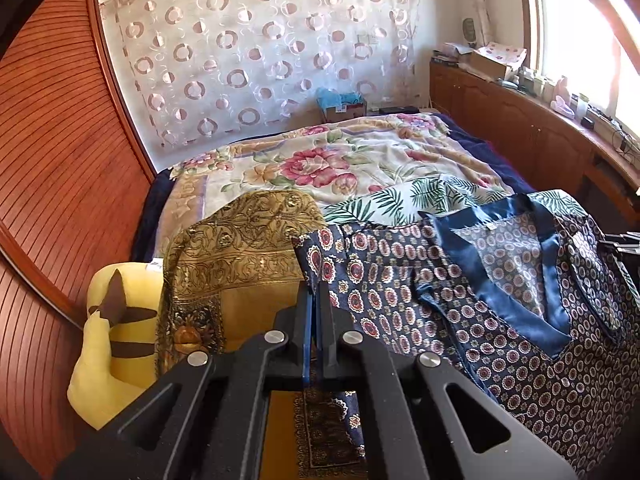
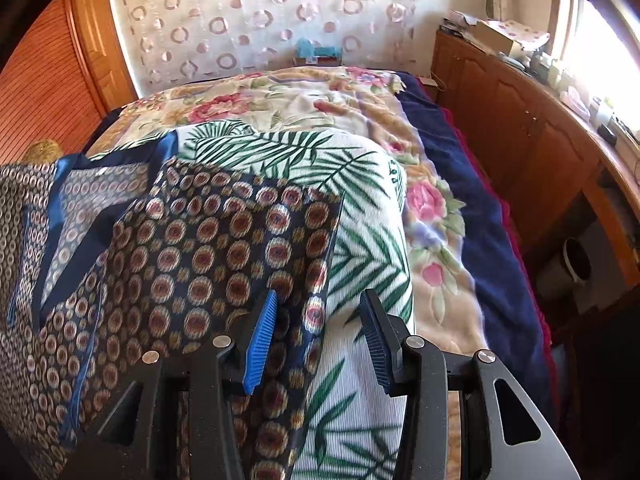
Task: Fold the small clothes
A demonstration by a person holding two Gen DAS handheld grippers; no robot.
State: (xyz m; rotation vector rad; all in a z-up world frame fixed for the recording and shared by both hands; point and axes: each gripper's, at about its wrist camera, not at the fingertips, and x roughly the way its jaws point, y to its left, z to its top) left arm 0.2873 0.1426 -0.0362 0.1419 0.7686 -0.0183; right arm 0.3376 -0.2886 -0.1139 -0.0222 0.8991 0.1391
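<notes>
The garment [image 1: 460, 300] is a dark navy top printed all over with small round red-and-cream medallions, trimmed at the neckline with a plain blue satin band [image 1: 516, 292]. It lies spread and rumpled on the bed, mostly over a white blanket printed with green palm leaves [image 2: 360, 248]. The neck opening gapes, showing the paler reverse of the print and a small white label. One sleeve edge reaches toward a gold patterned cloth [image 1: 240, 248] at the blanket's far side; the opposite sleeve [image 2: 224, 248] drapes over the leaf blanket, raised and creased.
</notes>
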